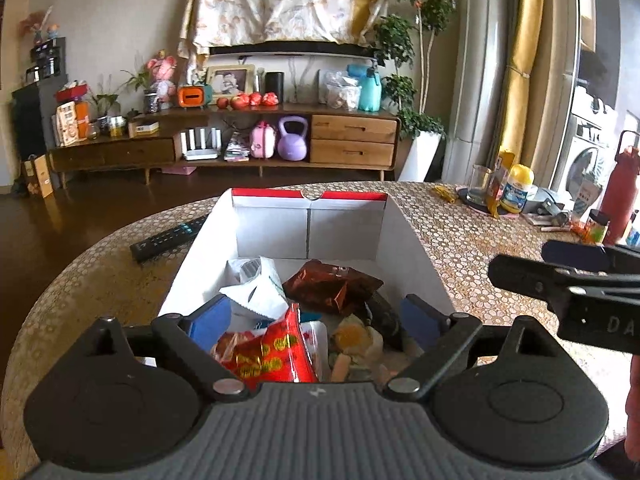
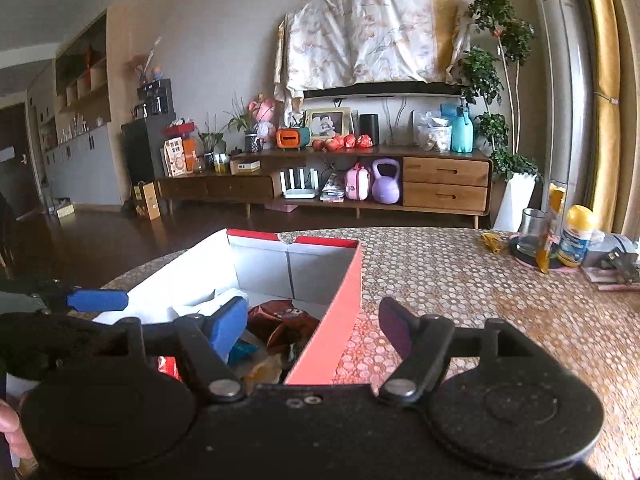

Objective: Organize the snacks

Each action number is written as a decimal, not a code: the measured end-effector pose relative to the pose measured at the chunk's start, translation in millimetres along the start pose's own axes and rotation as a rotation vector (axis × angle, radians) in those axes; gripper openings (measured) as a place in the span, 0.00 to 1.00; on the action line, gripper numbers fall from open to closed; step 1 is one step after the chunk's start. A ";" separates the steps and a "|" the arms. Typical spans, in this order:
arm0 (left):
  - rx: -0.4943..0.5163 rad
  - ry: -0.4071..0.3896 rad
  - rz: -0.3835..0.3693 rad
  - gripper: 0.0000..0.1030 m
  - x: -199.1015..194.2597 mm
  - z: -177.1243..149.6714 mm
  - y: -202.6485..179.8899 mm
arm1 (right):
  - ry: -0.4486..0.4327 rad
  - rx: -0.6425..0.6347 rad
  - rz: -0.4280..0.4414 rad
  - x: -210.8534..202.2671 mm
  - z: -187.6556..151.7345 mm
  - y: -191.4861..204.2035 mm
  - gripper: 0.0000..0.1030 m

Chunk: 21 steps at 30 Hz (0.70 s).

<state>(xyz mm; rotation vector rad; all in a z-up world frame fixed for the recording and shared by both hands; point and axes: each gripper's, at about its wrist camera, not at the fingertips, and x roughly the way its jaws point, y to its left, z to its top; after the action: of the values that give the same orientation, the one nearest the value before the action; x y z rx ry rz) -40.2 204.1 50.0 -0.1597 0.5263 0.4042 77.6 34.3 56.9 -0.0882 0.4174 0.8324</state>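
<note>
From where I sat, the round table (image 1: 460,216) with its dotted cloth filled the lower half of both views, and the red-and-white cardboard box (image 1: 308,232) stood on it at centre frame, its long axis running away from the cameras toward the far wall. My left wrist view looked straight down into the box and showed the snacks piled at its near end: a red packet with yellow print (image 1: 272,352) at lower centre, standing tilted on edge, a dark red-brown foil bag (image 1: 332,286) lying flat just beyond it with its length angled toward the right wall, a white pouch (image 1: 256,284) to the left, and some pale yellowish pieces (image 1: 352,340) I could not identify. The right wrist view instead caught the box's red outer side (image 2: 332,344) and only a slice of the contents, the foil bag among them. The left gripper (image 1: 314,318) hung over the pile with its blue pads spread wide, holding nothing. The right gripper (image 2: 314,326) was likewise spread, straddling the box's right wall, one pad inside and one outside. A black remote (image 1: 168,238) lay on the cloth left of the box, seen only from the left wrist.
</note>
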 end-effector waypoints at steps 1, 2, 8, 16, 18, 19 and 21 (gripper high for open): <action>-0.004 -0.001 0.005 0.96 -4.3 -0.8 -0.8 | -0.004 0.006 -0.001 -4.7 -0.9 -1.1 0.72; -0.010 -0.007 0.013 1.00 -10.3 -1.9 -2.2 | -0.006 0.009 -0.002 -9.1 -2.2 -1.4 0.73; -0.038 -0.016 0.040 1.00 -36.1 -5.8 -9.3 | -0.024 0.033 -0.015 -34.7 -8.9 -5.4 0.80; -0.027 0.017 0.078 1.00 -50.0 -11.2 -20.4 | -0.031 0.060 -0.063 -53.8 -10.2 -10.6 0.99; -0.047 0.026 0.087 1.00 -51.7 -11.7 -21.3 | -0.018 0.073 -0.064 -54.9 -9.7 -13.5 1.00; -0.056 0.030 0.089 1.00 -52.4 -12.0 -22.0 | -0.008 0.075 -0.063 -54.5 -9.8 -13.8 1.00; -0.066 0.037 0.093 1.00 -53.4 -12.4 -24.3 | 0.007 0.072 -0.073 -53.5 -7.0 -17.2 1.00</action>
<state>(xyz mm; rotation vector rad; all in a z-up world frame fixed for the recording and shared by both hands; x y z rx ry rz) -77.8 161.1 68.1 -0.2072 0.5587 0.5108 56.0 -16.3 70.0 -0.0393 0.4478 0.7445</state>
